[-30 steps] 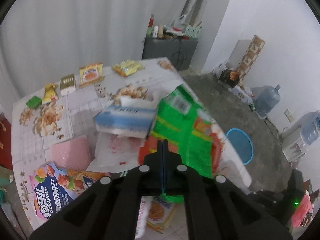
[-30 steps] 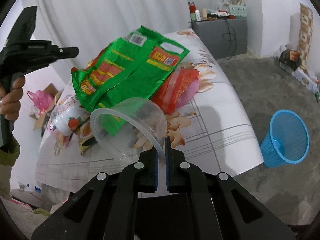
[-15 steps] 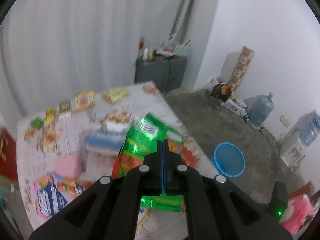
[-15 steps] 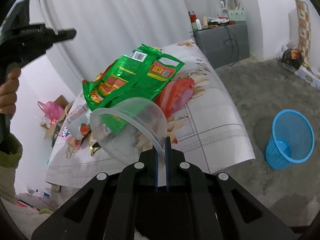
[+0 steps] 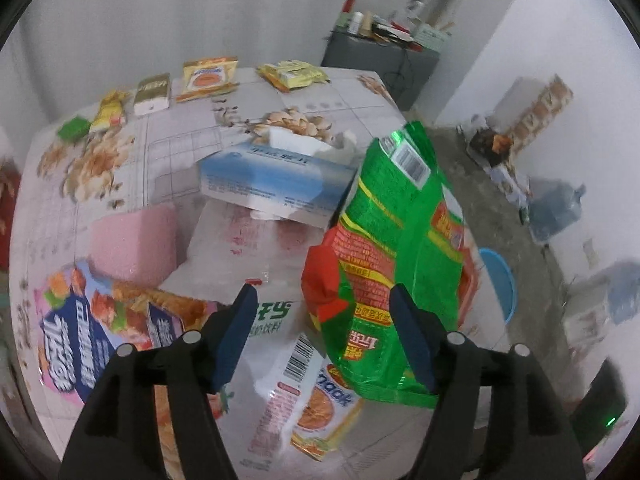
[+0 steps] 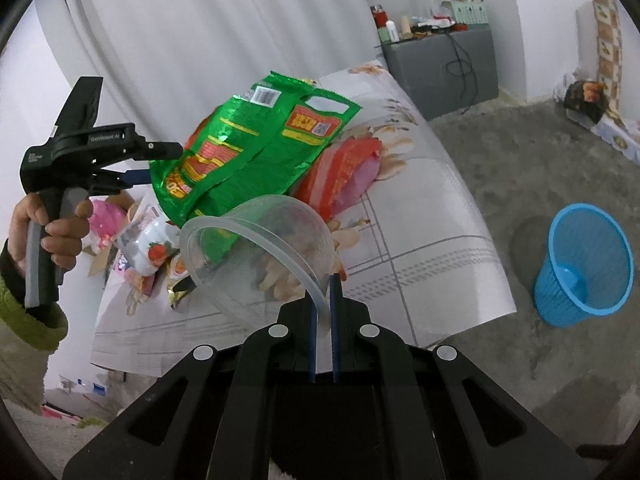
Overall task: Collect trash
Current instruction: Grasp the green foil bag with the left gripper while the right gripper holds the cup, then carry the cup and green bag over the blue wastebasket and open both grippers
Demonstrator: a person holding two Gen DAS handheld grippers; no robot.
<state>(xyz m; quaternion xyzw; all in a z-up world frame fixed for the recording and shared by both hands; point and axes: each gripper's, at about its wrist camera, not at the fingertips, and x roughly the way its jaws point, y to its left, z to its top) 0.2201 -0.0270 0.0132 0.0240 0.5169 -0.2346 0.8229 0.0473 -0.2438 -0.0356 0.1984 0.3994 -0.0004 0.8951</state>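
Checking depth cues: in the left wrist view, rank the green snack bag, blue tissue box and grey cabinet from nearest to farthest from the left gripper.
1. Green snack bag, between the left gripper's open fingers, right side.
2. Blue tissue box, mid-table.
3. Grey cabinet, beyond the table's far end.

A grey cabinet cluttered with bottles stands in the corner where the white curtain meets the white wall, with rough grey concrete floor spreading out before it.
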